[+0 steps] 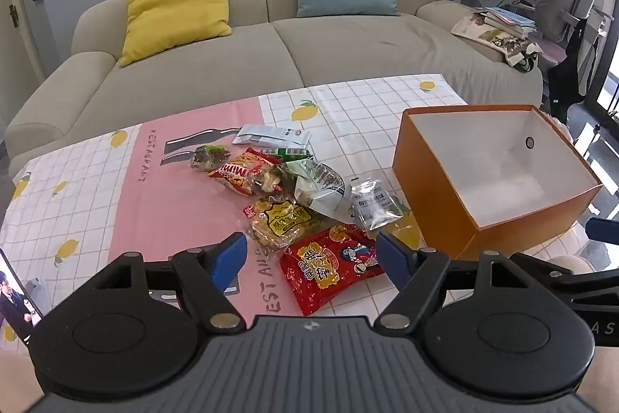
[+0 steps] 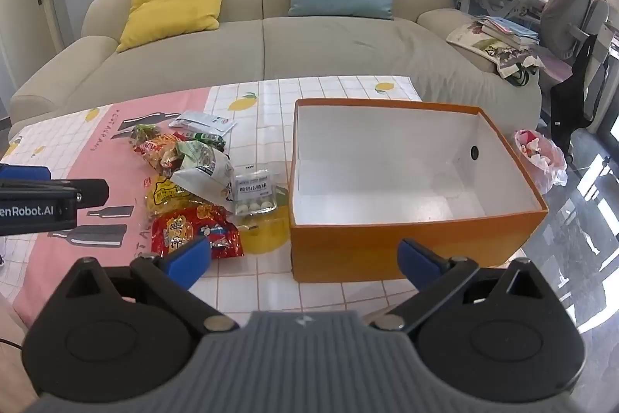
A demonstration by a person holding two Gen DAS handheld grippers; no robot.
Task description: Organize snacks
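Observation:
A heap of several snack packets lies on the table left of an open orange box (image 1: 437, 215) (image 2: 348, 254), which is white inside with nothing in it. Nearest me is a red packet (image 1: 329, 264) (image 2: 193, 231). Behind it are a yellow packet (image 1: 280, 219), a clear pouch of white balls (image 1: 373, 206) (image 2: 253, 194), a white-green bag (image 1: 321, 186) (image 2: 205, 173) and a grey sachet (image 1: 271, 136). My left gripper (image 1: 311, 256) is open above the red packet. My right gripper (image 2: 303, 258) is open and empty before the box's front wall.
The table wears a pink and white checked cloth (image 1: 162, 204) with lemons. A beige sofa (image 1: 271, 45) with yellow and blue cushions stands behind it. A phone (image 1: 17, 293) leans at the table's left. A pink bag (image 2: 541, 157) sits on the floor to the right.

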